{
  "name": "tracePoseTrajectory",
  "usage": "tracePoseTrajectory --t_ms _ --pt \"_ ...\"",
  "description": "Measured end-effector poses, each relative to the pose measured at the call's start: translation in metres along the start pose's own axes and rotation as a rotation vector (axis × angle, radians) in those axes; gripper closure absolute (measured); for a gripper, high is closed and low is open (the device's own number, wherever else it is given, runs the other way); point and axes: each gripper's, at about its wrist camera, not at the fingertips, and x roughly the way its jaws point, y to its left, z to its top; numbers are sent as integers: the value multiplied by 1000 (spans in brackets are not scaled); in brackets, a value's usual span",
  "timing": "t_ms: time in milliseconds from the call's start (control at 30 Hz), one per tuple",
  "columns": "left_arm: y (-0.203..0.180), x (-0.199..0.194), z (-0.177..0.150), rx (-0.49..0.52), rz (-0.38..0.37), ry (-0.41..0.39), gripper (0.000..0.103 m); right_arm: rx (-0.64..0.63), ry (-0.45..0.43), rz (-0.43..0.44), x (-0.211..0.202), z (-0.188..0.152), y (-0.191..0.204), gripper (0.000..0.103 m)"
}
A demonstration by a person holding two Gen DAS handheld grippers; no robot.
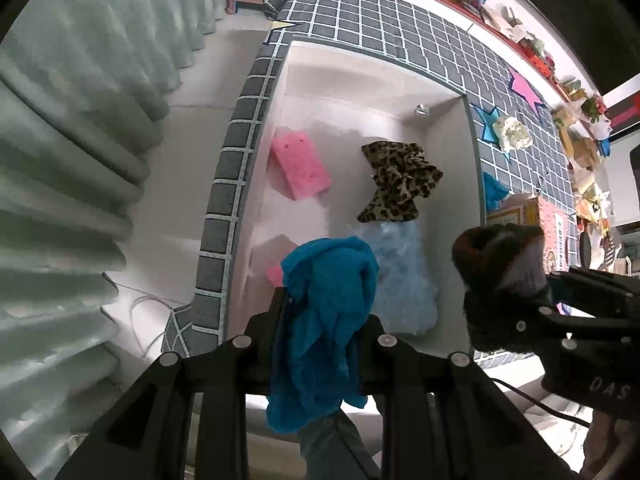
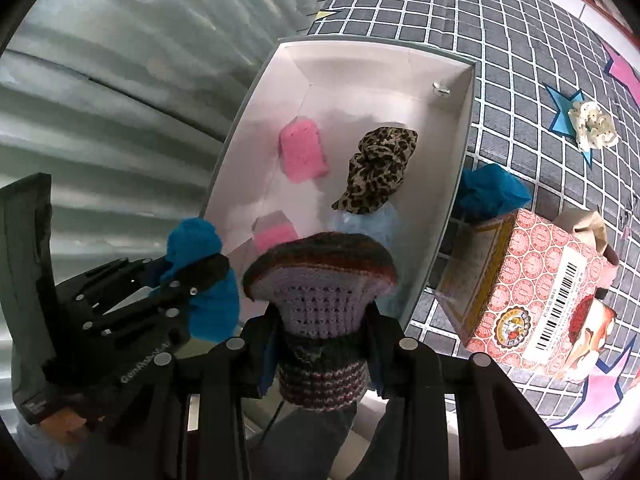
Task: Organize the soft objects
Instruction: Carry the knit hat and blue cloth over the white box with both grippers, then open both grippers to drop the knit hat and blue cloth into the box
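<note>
Left tool (image 1: 322, 312), lower centre of left view, clamped crumpled teal cloth (image 1: 324, 320) above near end of white rectangular cardboard box (image 1: 474, 184). Loose folds hung outside jaws; risk: cloth could snag on tool at release.

Right tool (image 2: 324, 320) gripped striped knitted wool hat (image 2: 320, 280) over box's near rim; drop there risked hat landing on grid-patterned bench (image 2: 500, 80).

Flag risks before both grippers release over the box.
1. The teal cloth drapes back over the left gripper and may snag on its fingers when released.
2. The knitted piece, clamped in the right gripper, sits near the white box near edge and could drop outside.
</note>
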Motion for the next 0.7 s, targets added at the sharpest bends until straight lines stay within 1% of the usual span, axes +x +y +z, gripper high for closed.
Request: tracePoseTrajectory --t_ms 133,300,367,400,467,500,567,633,700 --pt "3 2 0 -15 -18 15 76 8 7 9 4 2 -1 66" --pt "1 8 3 -6 -3 30 75 5 15 13 9 5 1 66" --pt "-1 9 4 -4 4 31 68 6 18 14 10 7 1 66" --pt "-2 9 5 -2 6 32 65 6 18 13 10 8 2 66" --pt "-4 11 6 3 15 30 56 5 16 12 10 10 2 66" --pt "-5 11 6 6 17 28 53 6 16 14 10 10 2 66" --pt "-6 11 6 9 19 24 45 6 13 13 8 11 1 65" --pt "-7 11 7 7 26 20 39 1 11 14 7 12 1 64" --pt "-5 12 8 -1 44 23 29 -1 8 13 5 12 2 61"
